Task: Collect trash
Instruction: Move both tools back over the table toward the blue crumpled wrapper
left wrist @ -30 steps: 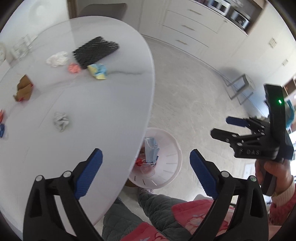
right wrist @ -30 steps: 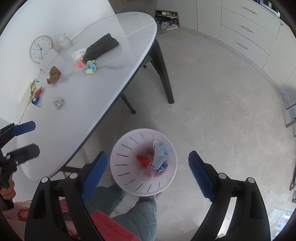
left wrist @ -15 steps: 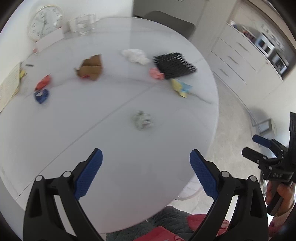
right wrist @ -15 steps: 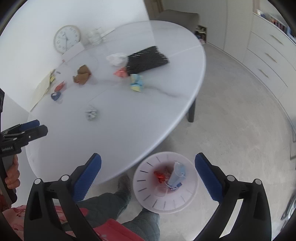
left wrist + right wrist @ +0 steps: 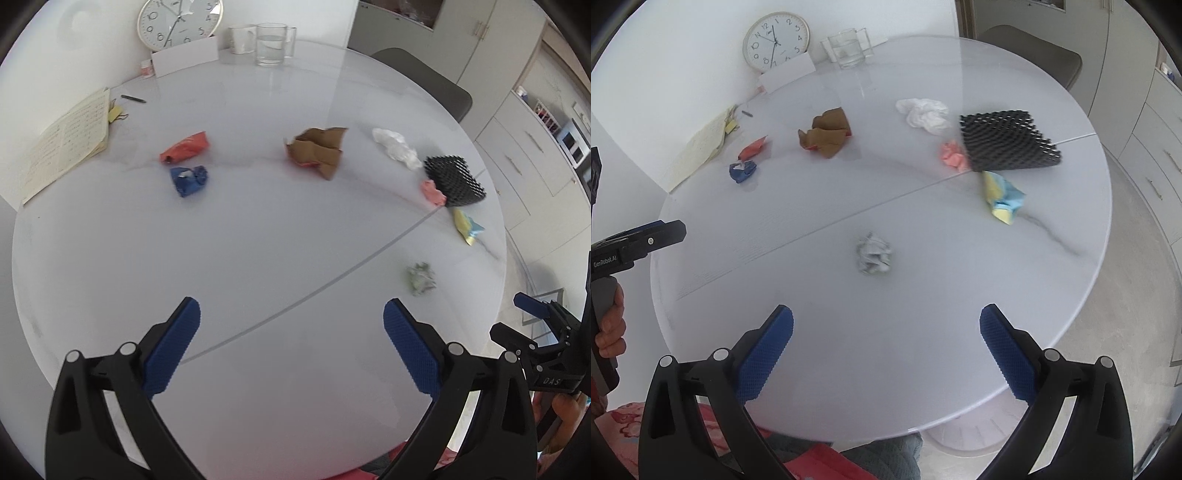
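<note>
Several scraps of trash lie on the white round table [image 5: 258, 240]: a grey crumpled ball [image 5: 420, 277] [image 5: 873, 254], a brown paper bag [image 5: 317, 149] [image 5: 826, 132], a red wrapper [image 5: 184, 147], a blue wrapper [image 5: 189, 180], a white tissue [image 5: 925, 114], a pink scrap [image 5: 953, 155], a yellow-blue wrapper [image 5: 1003, 197] and a black mesh piece [image 5: 1006, 140]. My left gripper [image 5: 291, 350] is open and empty above the near table. My right gripper [image 5: 886, 354] is open and empty, the grey ball just ahead of it.
A clock [image 5: 775, 41], a glass mug [image 5: 849, 48], a white card [image 5: 184, 61] and a notebook [image 5: 68, 142] stand at the table's far side. The white bin's rim [image 5: 971, 432] peeks from under the near table edge. A chair [image 5: 1030, 51] stands behind.
Both grippers swung up from the bin on the floor towards the table top; the trash now fills both views. Both stay open and empty.
</note>
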{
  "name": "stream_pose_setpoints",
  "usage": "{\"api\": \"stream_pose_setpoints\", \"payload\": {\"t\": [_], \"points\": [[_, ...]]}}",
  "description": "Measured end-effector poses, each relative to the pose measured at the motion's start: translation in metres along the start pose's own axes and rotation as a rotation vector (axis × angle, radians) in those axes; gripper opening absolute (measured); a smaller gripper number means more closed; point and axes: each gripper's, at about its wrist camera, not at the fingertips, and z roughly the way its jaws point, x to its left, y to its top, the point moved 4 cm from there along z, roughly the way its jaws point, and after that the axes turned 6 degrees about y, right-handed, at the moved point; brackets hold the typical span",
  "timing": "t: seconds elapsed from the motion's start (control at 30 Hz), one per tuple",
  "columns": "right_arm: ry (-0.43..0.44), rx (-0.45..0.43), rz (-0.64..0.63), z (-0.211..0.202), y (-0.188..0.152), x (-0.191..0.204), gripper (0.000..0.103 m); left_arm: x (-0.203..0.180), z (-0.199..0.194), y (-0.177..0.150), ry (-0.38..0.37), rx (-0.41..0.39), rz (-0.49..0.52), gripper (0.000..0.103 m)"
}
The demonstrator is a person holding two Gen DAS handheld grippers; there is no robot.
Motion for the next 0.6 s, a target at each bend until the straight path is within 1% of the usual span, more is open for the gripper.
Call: {"api": "stream_pose_setpoints", "payload": {"t": [0.13,0.3,0.4,0.6], "points": [[-0.016,0.014,0.008,0.015,0.011,0.017,0.100,0.026,0.012,0.014,0.002,0.008,-0.007,0.095],[-0.035,0.030,0.022,0.029,0.022,0.028,0.100,0.044,0.028,0.030,0.000,0.018,-0.001,0.095],[-0.043,0.038,0.014,0.039,0.035,0.035,0.100,0.055,0.040,0.039,-0.002,0.026,-0.005,0.095],[-0.046,0.046,-0.054,0.063,0.080,0.053,0.100,0.080,0.073,0.063,0.013,0.034,-0.058,0.095]]}}
